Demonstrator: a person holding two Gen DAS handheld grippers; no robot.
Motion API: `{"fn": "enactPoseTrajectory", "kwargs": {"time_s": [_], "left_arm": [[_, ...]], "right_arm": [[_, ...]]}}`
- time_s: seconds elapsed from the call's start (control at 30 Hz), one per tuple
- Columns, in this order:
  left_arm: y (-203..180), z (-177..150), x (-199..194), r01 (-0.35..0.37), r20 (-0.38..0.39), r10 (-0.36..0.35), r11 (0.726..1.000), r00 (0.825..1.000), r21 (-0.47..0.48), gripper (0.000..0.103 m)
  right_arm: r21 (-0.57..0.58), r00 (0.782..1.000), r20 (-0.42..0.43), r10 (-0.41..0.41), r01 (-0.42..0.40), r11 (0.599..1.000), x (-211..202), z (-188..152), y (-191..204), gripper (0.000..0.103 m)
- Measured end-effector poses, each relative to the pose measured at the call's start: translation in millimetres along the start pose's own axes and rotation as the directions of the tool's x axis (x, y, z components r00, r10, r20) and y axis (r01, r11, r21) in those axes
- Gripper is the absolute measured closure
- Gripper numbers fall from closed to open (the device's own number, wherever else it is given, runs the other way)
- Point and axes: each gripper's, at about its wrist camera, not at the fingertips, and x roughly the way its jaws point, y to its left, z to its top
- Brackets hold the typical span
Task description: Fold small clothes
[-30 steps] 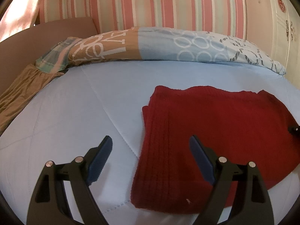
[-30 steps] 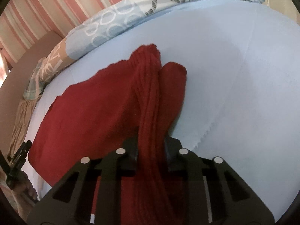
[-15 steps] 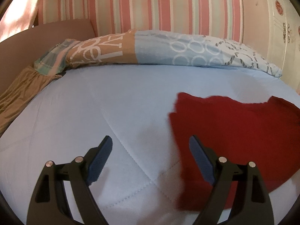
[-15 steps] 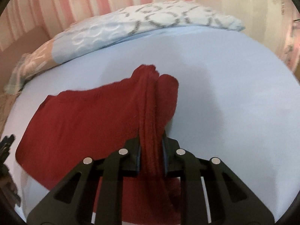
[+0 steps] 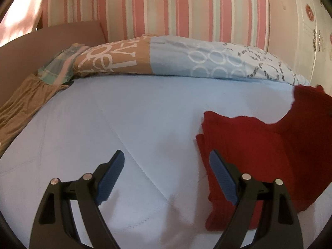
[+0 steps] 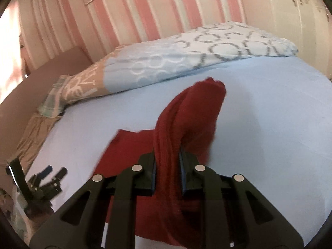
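Red knit garment [image 5: 259, 155] lies partly on the light blue bedsheet [image 5: 124, 114], its right side lifted. Going left to right: a brown cloth [image 5: 22, 103] at the bed's edge, the left gripper [image 5: 167, 178] hovering with jaws wide and nothing between them, then the right gripper [image 6: 167, 176] clamped on a bunched fold of the garment, a patterned pillow [image 6: 186, 51] beyond.

A bed [image 5: 128, 124] with a pale blue quilted cover filled the room's foreground. A patterned pillow [image 5: 186, 62] in tan, blue and white lay along its far edge, against a wall [image 5: 186, 10] of pink, cream and green stripes. A brown headboard [image 5: 51, 41] ran along the left edge, where warm light fell. A white cupboard [image 5: 307, 31] stood at the right.
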Motion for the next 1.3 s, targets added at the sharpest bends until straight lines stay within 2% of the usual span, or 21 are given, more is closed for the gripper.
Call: {"fn": "enactPoseTrajectory", "kwargs": {"time_s": [0.3, 0.63, 0.8, 0.93, 1.13, 1.2, 1.3], "left_arm": [[39, 8, -3, 0.008, -0.002, -0.008, 0.998, 1.000, -0.065, 0.018], [77, 3, 2, 0.011, -0.028, -0.014, 0.994, 1.000, -0.106, 0.018], [88, -3, 8, 0.031, -0.040, -0.037, 0.990, 0.999, -0.138, 0.018], [88, -5, 10, 0.056, -0.040, -0.061, 0.990, 0.997, -0.133, 0.018], [90, -5, 11, 0.065, -0.044, -0.072, 0.987, 0.996, -0.146, 0.018], [90, -4, 9, 0.065, -0.039, -0.071, 0.988, 0.997, -0.141, 0.018], [87, -2, 7, 0.076, -0.030, -0.081, 0.987, 0.996, -0.140, 0.018]], "right_arm": [[-0.032, 0.997, -0.077, 0.025, -0.027, 0.999, 67, -8, 80, 0.086], [-0.128, 0.988, -0.152, 0.019, -0.039, 0.991, 120, -51, 158, 0.086], [-0.199, 0.980, -0.196, -0.033, -0.006, 0.980, 145, -74, 174, 0.083], [-0.245, 0.977, -0.212, -0.027, -0.026, 0.969, 149, -85, 184, 0.071], [-0.194, 0.981, -0.186, 0.059, -0.095, 0.976, 121, -74, 181, 0.052], [-0.197, 0.989, -0.138, 0.047, -0.074, 0.978, 104, -68, 177, 0.045], [-0.196, 0.999, -0.032, -0.030, 0.024, 0.980, 76, -60, 157, 0.038]]}}
